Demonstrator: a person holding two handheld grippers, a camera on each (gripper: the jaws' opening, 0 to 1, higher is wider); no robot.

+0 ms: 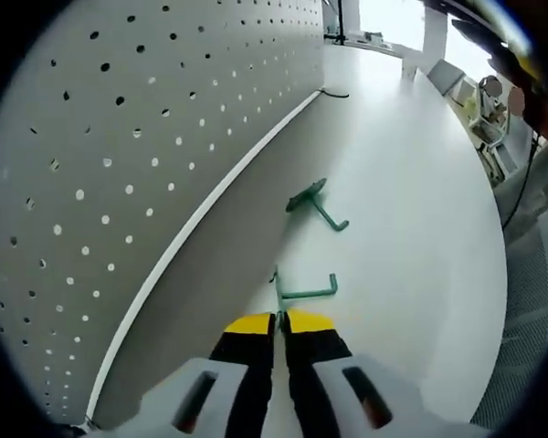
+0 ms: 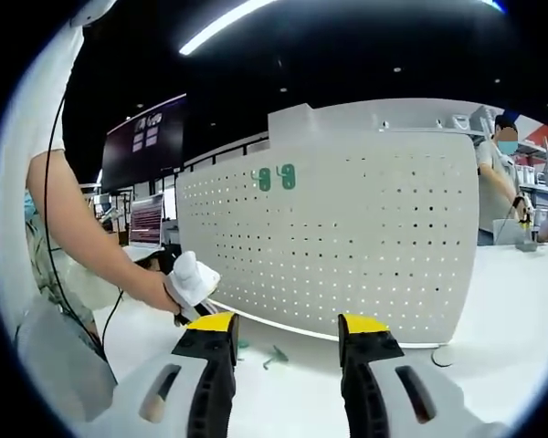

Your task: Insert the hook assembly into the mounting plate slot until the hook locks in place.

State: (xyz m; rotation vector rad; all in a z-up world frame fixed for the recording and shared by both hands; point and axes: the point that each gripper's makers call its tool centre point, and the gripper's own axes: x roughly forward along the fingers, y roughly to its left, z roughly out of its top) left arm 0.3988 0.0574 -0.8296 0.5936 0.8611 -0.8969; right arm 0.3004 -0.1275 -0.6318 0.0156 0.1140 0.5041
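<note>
Two green hooks lie on the white table beside the upright white pegboard [image 1: 119, 137]. The near green hook [image 1: 306, 292] has its back plate running into the thin gap between my left gripper's [image 1: 279, 319] yellow-tipped jaws, which are shut on it. The far green hook [image 1: 318, 203] lies loose further along the board. In the right gripper view, my right gripper [image 2: 285, 330] stands open and empty, facing the pegboard [image 2: 347, 237]. A hand holds the left gripper [image 2: 192, 281] low at the board's foot, near a loose hook [image 2: 274, 356]. Two green hooks [image 2: 274, 178] hang on the board's upper left.
The white table [image 1: 411, 228] stretches away to the right of the board, with a dark cable [image 1: 333, 92] at its far end. A small round disc [image 2: 443, 356] lies by the board's right corner. A person [image 2: 498, 173] stands behind at the right; screens [image 2: 146, 219] at the left.
</note>
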